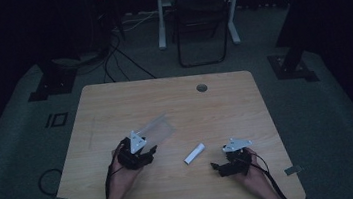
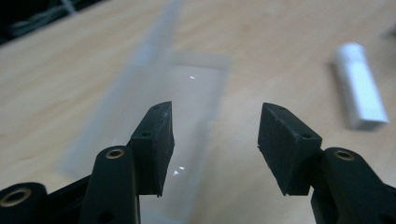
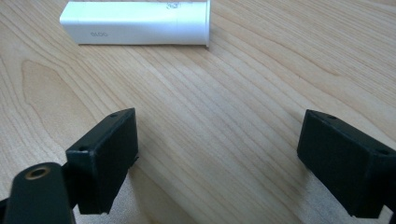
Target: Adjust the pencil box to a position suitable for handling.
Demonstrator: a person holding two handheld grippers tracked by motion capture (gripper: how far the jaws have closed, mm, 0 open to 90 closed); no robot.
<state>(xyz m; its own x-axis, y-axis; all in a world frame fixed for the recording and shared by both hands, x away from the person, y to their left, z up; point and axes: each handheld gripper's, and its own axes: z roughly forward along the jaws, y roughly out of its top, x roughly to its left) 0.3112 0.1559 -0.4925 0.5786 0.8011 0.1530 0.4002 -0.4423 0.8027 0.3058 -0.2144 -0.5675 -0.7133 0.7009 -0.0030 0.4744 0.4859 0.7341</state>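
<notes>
A small white tube-shaped stick [image 1: 194, 153] lies on the wooden table [image 1: 174, 99] between my two grippers. A clear plastic bag [image 1: 155, 128] lies flat just beyond my left gripper [image 1: 150, 154], which is open and empty. In the left gripper view the clear bag [image 2: 187, 102] stretches away under and ahead of the jaws of the left gripper [image 2: 215, 140], with the white stick [image 2: 360, 86] off to the right. My right gripper [image 1: 216, 168] is open too, low over the bare wood; in the right gripper view the white stick [image 3: 137, 22] lies crosswise ahead of the right gripper [image 3: 217, 158].
A round cable hole [image 1: 202, 87] sits near the table's far edge. Beyond the table stand a dark folding chair [image 1: 201, 21], white desk legs [image 1: 159, 21] and black stands with cables on a grey carpet. The room is dim.
</notes>
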